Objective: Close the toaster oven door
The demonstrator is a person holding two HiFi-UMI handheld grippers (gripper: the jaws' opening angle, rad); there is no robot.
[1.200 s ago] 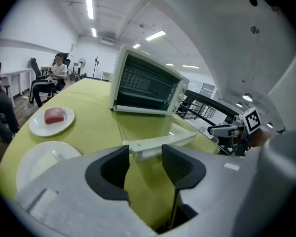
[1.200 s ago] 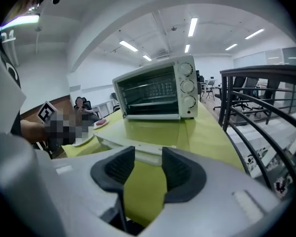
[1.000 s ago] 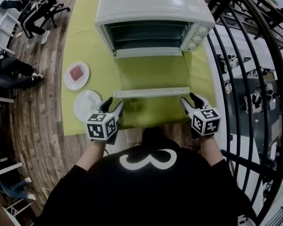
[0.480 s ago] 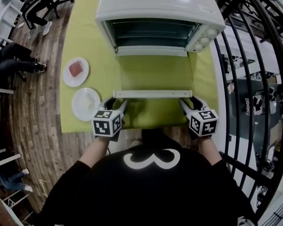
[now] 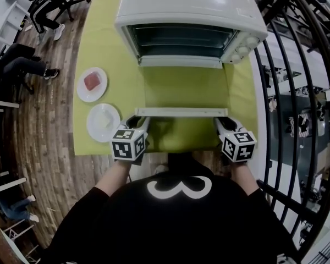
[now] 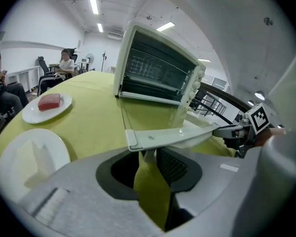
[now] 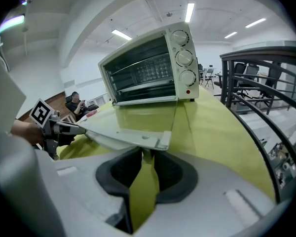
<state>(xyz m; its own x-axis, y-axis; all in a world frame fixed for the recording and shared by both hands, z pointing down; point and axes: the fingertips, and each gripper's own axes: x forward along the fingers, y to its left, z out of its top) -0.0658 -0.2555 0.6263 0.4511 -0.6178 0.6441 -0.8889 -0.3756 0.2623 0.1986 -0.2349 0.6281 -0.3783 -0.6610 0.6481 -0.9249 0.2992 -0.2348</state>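
In front of the toaster oven, its door lies folded down flat, and the left tongs and right tongs, just closed, each pinch a front corner of it.

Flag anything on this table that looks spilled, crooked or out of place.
Nothing is spilled or damaged. The one thing that stands out is the toaster oven, whose door lies folded down flat over the green cloth. The plate with a red piece and the second plate sit level.
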